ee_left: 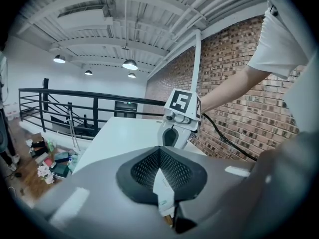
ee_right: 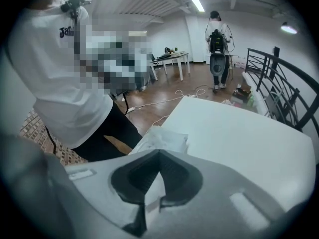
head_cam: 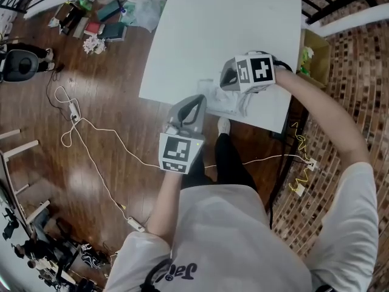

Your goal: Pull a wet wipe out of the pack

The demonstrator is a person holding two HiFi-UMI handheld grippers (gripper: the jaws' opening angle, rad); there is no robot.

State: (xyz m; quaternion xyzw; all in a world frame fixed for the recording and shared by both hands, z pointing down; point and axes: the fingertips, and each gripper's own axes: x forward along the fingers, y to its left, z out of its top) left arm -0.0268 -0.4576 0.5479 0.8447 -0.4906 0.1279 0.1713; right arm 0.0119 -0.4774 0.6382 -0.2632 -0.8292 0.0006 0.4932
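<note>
The white wet-wipe pack (head_cam: 230, 102) lies at the near edge of the white table (head_cam: 213, 29). My left gripper (head_cam: 197, 104) reaches it from the near side. In the left gripper view that gripper (ee_left: 163, 205) is shut, and a white strip of the pack (ee_left: 162, 187) shows between its pads. My right gripper (head_cam: 226, 83) comes down on the pack from the right, pointing steeply down. Its jaws (ee_right: 148, 203) are shut on a white wet wipe (ee_right: 155, 189), with the crinkled pack (ee_right: 162, 139) just beyond. The right gripper (ee_left: 172, 133) also shows straight ahead in the left gripper view.
White cables (head_cam: 91, 139) trail over the wood floor left of the table. Bags and books (head_cam: 103, 20) lie at the far left. A cardboard box (head_cam: 317, 53) stands against the brick wall at the right. A person (ee_right: 218, 44) stands far off beyond the table (ee_right: 239, 138).
</note>
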